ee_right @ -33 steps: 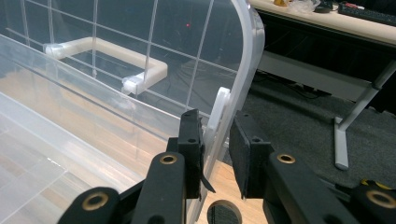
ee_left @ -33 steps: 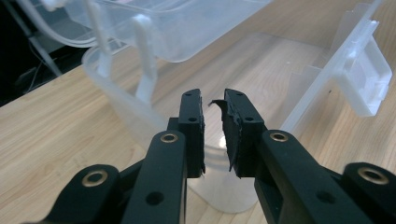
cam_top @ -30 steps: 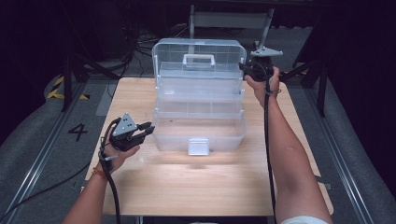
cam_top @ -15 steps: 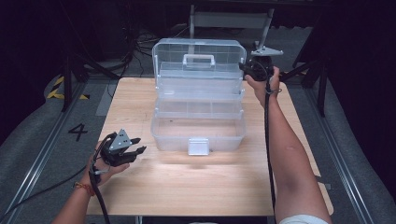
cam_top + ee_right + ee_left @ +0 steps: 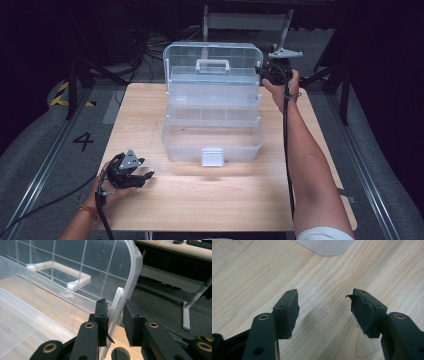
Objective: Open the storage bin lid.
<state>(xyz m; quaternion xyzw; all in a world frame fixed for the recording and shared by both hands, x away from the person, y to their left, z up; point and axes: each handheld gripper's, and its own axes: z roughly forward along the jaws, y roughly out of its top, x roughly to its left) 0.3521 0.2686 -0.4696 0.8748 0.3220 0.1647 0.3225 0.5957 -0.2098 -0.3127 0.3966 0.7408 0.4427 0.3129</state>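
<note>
A clear plastic storage box [image 5: 212,135] stands open on the wooden table [image 5: 225,200], its trays stepped back and its lid [image 5: 212,55] upright at the rear. My right gripper [image 5: 266,73] is at the lid's right edge, shut on a white tab of the lid [image 5: 117,302] that sits between its pads. My left gripper [image 5: 147,176] hovers low over the table's front left, apart from the box. Its jaws have just been opening and stand open [image 5: 324,307] with only bare wood between them. A rounded corner of the box [image 5: 327,246] lies ahead of them.
The lid carries a white handle [image 5: 212,64] and the box's front has a white latch [image 5: 212,156]. Bare wood stretches in front of the box. Beyond the table's far edge are cables and metal frame legs [image 5: 280,30] on a grey floor.
My left gripper has dropped and pulled away from the box's left front corner toward the table's front left, and its jaws have spread. The right gripper has stayed on the lid.
</note>
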